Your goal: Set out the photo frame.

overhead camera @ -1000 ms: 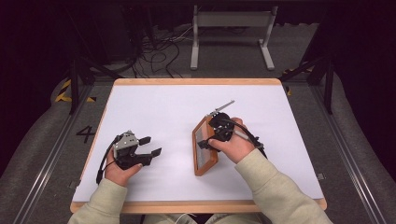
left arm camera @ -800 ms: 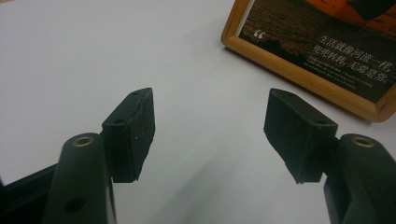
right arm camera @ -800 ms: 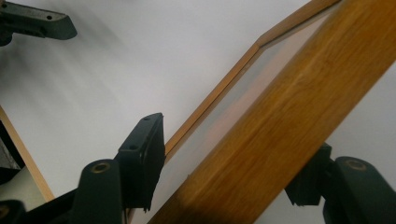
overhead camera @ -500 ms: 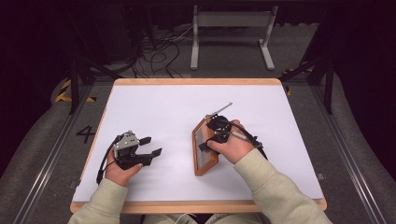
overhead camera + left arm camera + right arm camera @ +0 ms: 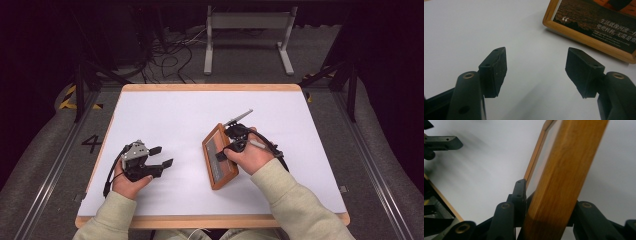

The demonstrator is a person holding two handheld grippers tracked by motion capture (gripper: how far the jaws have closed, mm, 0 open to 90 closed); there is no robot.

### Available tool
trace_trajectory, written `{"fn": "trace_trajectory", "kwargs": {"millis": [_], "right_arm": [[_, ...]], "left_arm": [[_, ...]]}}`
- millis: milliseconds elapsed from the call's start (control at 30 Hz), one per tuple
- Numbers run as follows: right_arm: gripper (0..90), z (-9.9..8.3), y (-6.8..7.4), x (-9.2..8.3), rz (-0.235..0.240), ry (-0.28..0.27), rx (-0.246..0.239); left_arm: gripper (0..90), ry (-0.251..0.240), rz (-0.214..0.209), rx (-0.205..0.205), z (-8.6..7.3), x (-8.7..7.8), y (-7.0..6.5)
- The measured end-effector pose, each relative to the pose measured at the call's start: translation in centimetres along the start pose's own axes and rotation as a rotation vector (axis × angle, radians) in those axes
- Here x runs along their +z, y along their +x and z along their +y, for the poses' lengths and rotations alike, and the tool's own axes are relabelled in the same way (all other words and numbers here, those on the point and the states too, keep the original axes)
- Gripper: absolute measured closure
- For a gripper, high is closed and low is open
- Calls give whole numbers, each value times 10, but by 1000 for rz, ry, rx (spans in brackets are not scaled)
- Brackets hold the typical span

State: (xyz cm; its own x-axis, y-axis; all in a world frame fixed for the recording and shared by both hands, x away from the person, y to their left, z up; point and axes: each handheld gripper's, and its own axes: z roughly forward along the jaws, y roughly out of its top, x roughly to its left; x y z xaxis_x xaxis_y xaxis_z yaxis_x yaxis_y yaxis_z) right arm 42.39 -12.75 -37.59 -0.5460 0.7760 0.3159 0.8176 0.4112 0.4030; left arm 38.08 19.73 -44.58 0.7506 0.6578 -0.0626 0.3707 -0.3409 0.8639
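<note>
A wooden picture frame [image 5: 216, 162] holding a dark print with white writing lies on the white table [image 5: 175, 115], right of the middle. My right gripper [image 5: 231, 145] reaches over its right long edge. In the right gripper view the frame's wooden edge [image 5: 564, 170] runs up between the jaws. The jaws have just been closing and now press on it, so the right gripper [image 5: 546, 202] is shut on the frame. My left gripper [image 5: 161, 156] rests on the table to the left, open, nothing between its pads [image 5: 495, 67]. The frame's corner [image 5: 594, 27] lies beyond it.
A thin grey rod [image 5: 239, 117] sticks out past the right hand toward the far side. Behind the table stand a metal stand [image 5: 247, 30] and loose cables [image 5: 170, 45] on the floor. A "4" [image 5: 92, 143] marks the floor at the left.
The right gripper's jaws have closed onto the frame's edge. Both hands have stayed where they were, and the left gripper has not changed.
</note>
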Motion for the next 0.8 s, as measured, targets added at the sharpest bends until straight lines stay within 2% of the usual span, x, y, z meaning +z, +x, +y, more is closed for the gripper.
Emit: {"fn": "trace_trajectory", "kwargs": {"millis": [200, 233, 333, 433, 533, 600, 667, 700, 733, 800], "right_arm": [[742, 3, 0, -4, 74, 1, 21], [745, 3, 1, -6, 71, 2, 8], [746, 5, 3, -13, 13, 5, -33], [746, 7, 1, -20, 12, 6, -67], [746, 11, 0, -31, 6, 19, -151], [746, 12, 0, -34, 2, 21, -167], [746, 15, 1, -39, 5, 24, -216], [746, 18, 2, -44, 14, 28, -272], [746, 19, 3, -46, 16, 30, -289], [746, 23, 4, -51, 14, 37, -366]], "left_arm": [[343, -4, -1, -10, -1, 0, 0], [342, -2, 1, -10, -1, -1, 0], [343, -3, 4, -6, -1, -2, 1], [343, 2, 4, -8, -2, -2, 0], [343, 1, 8, -11, -3, -3, 0], [343, 2, 9, -3, -4, -3, 1], [343, 6, 11, -7, -5, -3, 1], [343, 7, 14, -11, -5, -4, 1], [343, 9, 13, -18, -6, -4, 1], [343, 8, 15, -17, -7, -5, 2]]}}
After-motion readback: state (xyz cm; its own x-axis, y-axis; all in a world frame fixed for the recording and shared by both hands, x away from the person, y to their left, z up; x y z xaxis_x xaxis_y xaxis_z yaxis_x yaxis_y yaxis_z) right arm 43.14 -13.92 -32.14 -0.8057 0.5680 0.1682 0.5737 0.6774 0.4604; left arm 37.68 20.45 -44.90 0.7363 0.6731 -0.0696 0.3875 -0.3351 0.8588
